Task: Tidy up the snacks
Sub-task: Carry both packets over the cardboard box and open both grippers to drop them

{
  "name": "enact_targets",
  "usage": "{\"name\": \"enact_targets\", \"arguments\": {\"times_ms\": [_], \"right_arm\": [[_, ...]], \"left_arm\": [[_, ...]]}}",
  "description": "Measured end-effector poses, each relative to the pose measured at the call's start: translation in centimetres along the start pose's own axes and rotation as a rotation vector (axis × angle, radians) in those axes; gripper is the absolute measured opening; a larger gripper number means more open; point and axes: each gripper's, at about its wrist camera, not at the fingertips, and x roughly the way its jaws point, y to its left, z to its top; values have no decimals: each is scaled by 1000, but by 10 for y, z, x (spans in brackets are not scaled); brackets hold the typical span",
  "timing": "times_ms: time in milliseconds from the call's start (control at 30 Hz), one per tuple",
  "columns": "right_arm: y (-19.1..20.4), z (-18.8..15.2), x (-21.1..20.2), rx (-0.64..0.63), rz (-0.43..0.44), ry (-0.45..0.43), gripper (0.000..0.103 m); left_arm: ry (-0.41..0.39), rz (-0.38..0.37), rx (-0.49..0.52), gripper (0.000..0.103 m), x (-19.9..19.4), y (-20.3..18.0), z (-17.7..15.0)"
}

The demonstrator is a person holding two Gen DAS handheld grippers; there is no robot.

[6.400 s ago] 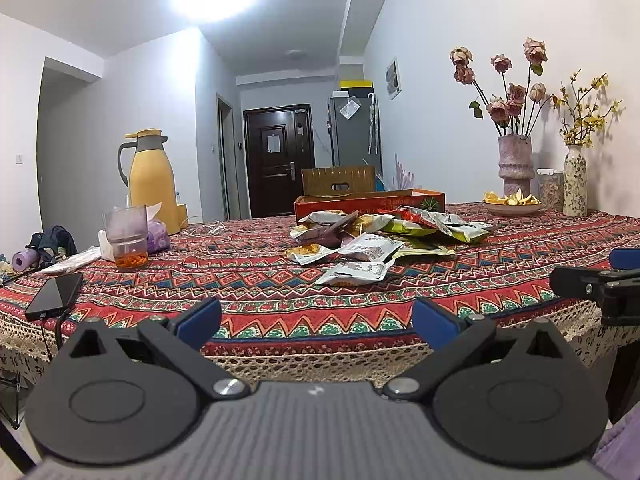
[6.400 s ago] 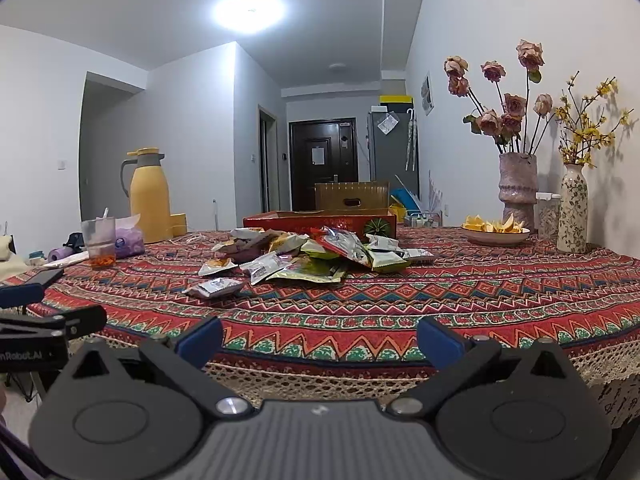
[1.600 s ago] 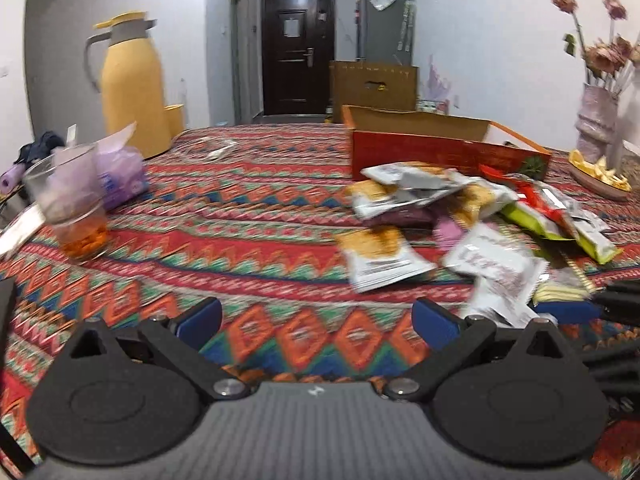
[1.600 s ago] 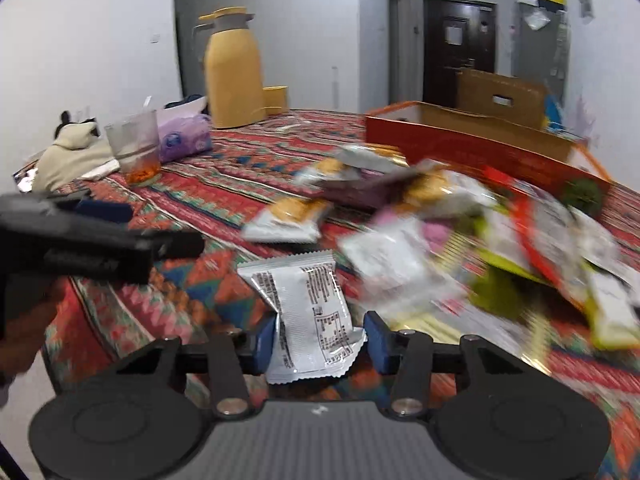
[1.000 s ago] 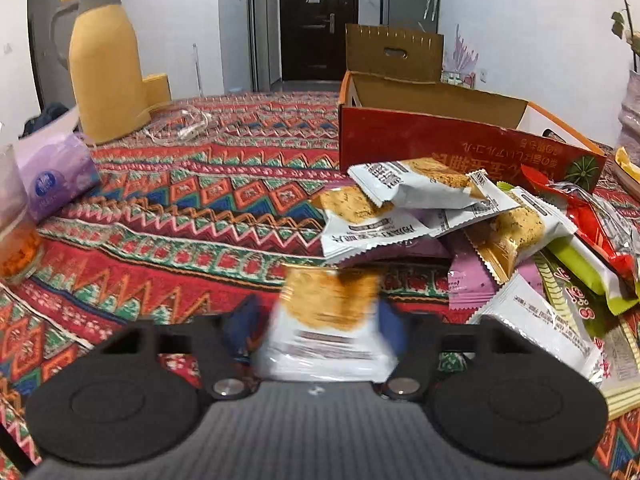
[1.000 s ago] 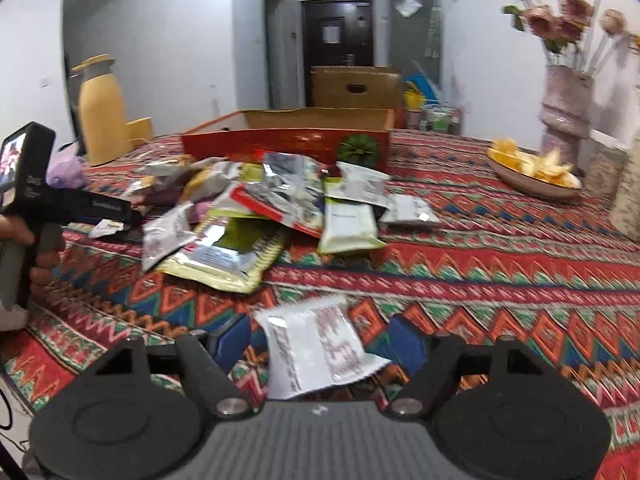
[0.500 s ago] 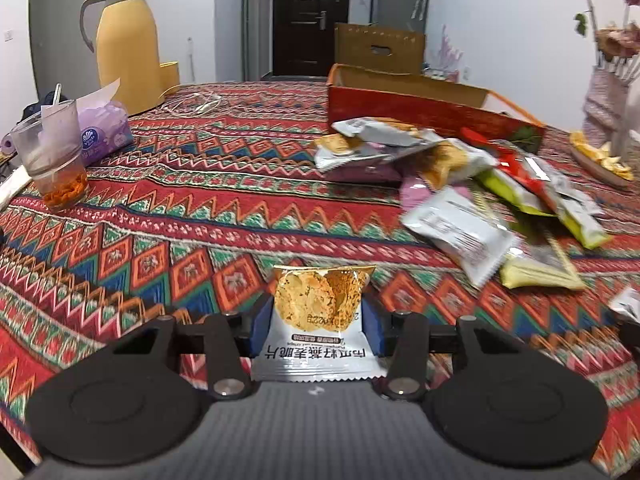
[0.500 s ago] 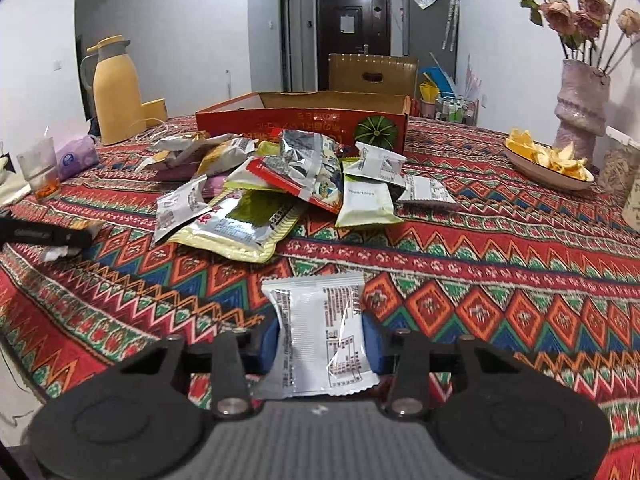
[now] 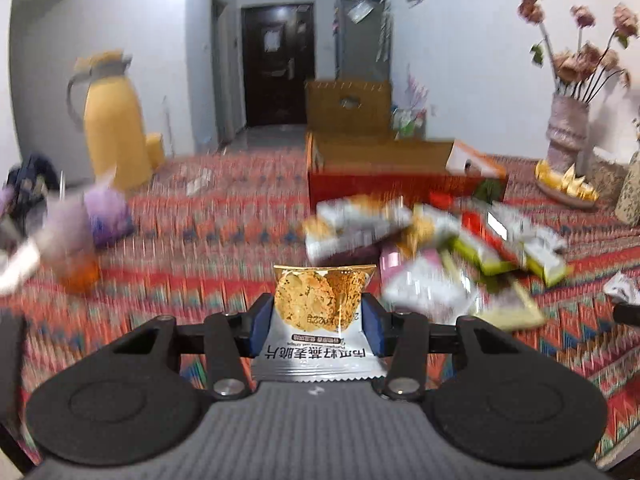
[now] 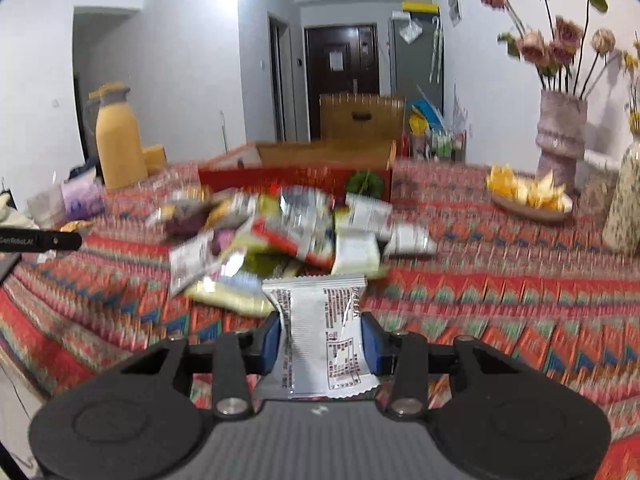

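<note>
While each tool is clenched on a packet of its own, the step in hand looks like the carry, with both snacks lifted clear of the bench [image 9: 224,216] and aimed toward the open red cardboard box [image 9: 404,184] at the far side. The left tool [image 9: 320,330] grips a silver cracker packet [image 9: 320,320] printed with two round biscuits, its blue pads pressed against the packet's two sides so the top edge stands up between them. The right tool [image 10: 322,342] pinches a plain silver snack packet [image 10: 320,332], back side showing small print, in the same upright way.

The remaining pile of snack packets [image 10: 280,236] lies loose on the patterned cloth just in front of the box, between the tools and the box's near wall. A yellow thermos [image 10: 118,140] stands well off to the left, and a plate of orange peel [image 10: 528,196] sits beside a vase of dried roses [image 10: 560,128] on the right, apart from the route.

The next move probably calls for carrying each packet over the pile and above the box's rim before the pads are let go, high enough not to snag the heaped wrappers or the box's near wall. Both packets are thin and slippery-looking, so a steady clench seems wise until they are over the opening.
</note>
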Motion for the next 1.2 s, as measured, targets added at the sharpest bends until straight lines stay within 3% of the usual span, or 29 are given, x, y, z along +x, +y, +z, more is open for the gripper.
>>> {"name": "enact_targets", "arguments": {"times_ms": [167,367,533,633,800,933,1067,1200], "right_arm": [[-22,58,-6,-19,21,-98,41],[-54,152,13,19,53,-199,41],[-82,222,60,76,106,-222,41],[-94,254,101,95,96,-220,41],[-106,296,189,92,84,-141,41],[-113,313,272,91,56,-40,41],[-103,306,359,55,13,96,41],[-79,282,427,-100,-76,219,42]], "left_arm": [[-62,-42,12,47,11,21,66],[-125,-76,1,47,53,26,142],[-189,-42,20,47,104,19,193],[-160,-52,5,47,146,17,220],[-82,-70,-11,48,226,10,252],[-25,-55,15,48,294,-2,256],[91,-67,23,48,365,-16,244],[186,-48,57,48,414,-22,224]]}}
